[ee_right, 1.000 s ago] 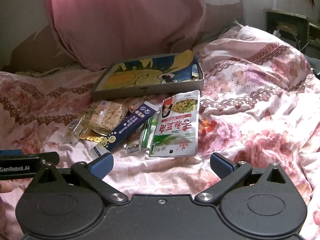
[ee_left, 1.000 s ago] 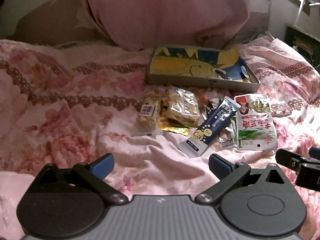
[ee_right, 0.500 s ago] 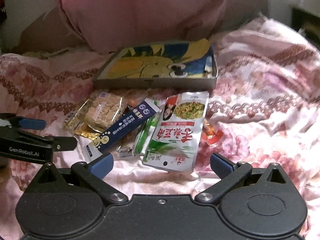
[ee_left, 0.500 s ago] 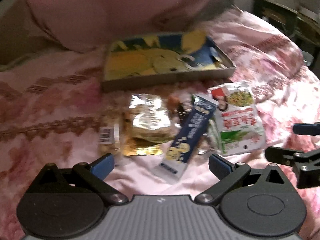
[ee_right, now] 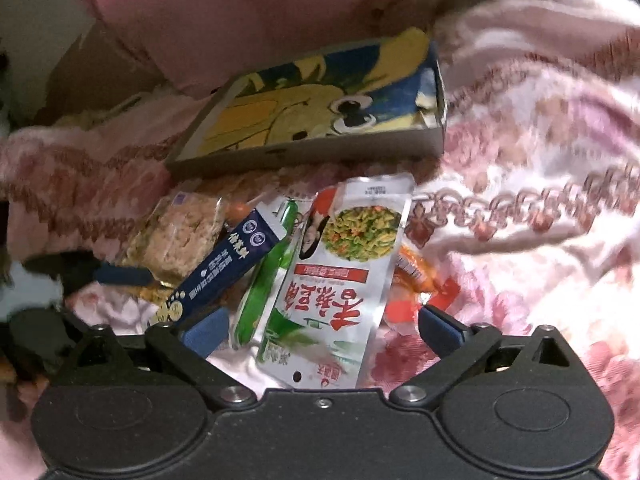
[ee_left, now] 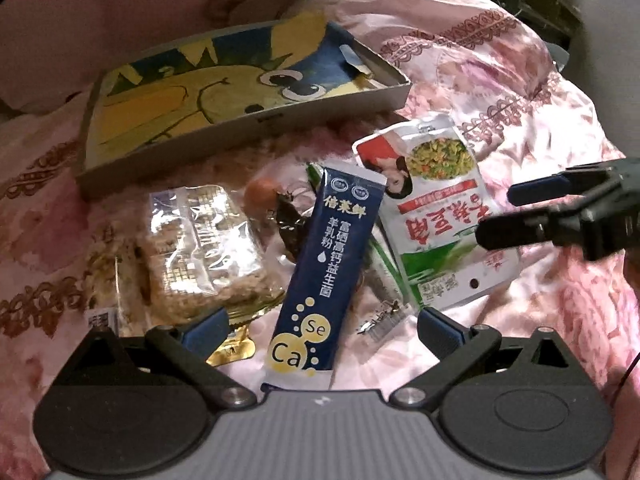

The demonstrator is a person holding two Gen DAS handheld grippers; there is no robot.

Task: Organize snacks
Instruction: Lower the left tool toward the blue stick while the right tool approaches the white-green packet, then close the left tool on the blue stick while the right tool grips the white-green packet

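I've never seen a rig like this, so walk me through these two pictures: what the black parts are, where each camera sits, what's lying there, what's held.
A person holds one pinching tool in each hand; each tool carries a camera looking along its blue-tipped fingers. One picture looks out from the left tool, the other from the right tool. Both are open and hold nothing. On the floral bedspread lie a shallow cartoon-printed box, a navy stick packet, a silver pouch, a clear-wrapped cracker pack and smaller snacks.

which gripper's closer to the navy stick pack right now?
Left. The left gripper is open with the navy stick pack lying between its fingers. The right gripper, also open, straddles the green-and-white pouch, with the pack off to its left.
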